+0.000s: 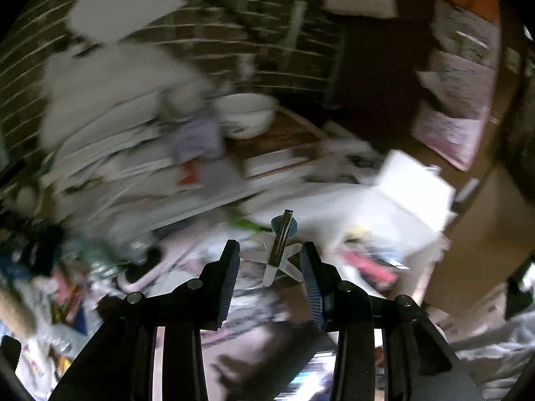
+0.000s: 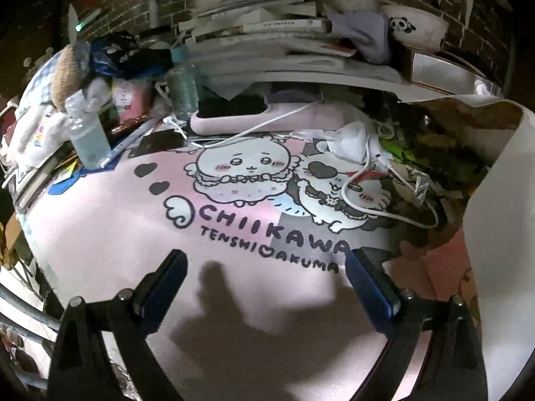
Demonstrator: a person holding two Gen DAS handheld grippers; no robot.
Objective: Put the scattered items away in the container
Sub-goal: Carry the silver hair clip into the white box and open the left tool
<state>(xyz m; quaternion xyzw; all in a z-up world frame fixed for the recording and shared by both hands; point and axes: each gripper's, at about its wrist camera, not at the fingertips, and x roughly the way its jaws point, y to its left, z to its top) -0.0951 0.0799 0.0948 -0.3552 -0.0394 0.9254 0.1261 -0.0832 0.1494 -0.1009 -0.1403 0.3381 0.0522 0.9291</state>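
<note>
**Left gripper's jaws parted around a metal hair clip; right gripper wide open above the pink mat**

Left gripper is raised over a cluttered desk, its two black ribbed fingers apart with a clear gap on either side of a silver metal hair clip. The clip sits between the fingertips, tilted slightly, with clear plastic petal shapes and a small blue piece behind it. Neither pad visibly touches it, and whether it is supported by anything cannot be told. Everything beyond is motion-blurred: a leaning stack of books, a white bowl on a wooden surface, a brick wall, and a white container to the right, just beyond the clip.

Right gripper is spread wide and holds nothing, its blue-padded fingers far apart over a pink desk mat printed with cartoon characters and the words CHIIKAWA TENSHI AKUMA. A gripper-shaped shadow falls on the mat between the fingers. At the mat's far edge lie a white charging cable, a white face mask and a pink object with a dark opening. To the left stands a clear bottle of pale liquid beside a plush toy. Stacked books and a panda-printed bowl sit along the brick wall. A paper bag with a brown interior stands open at the right, dark items inside.
</note>
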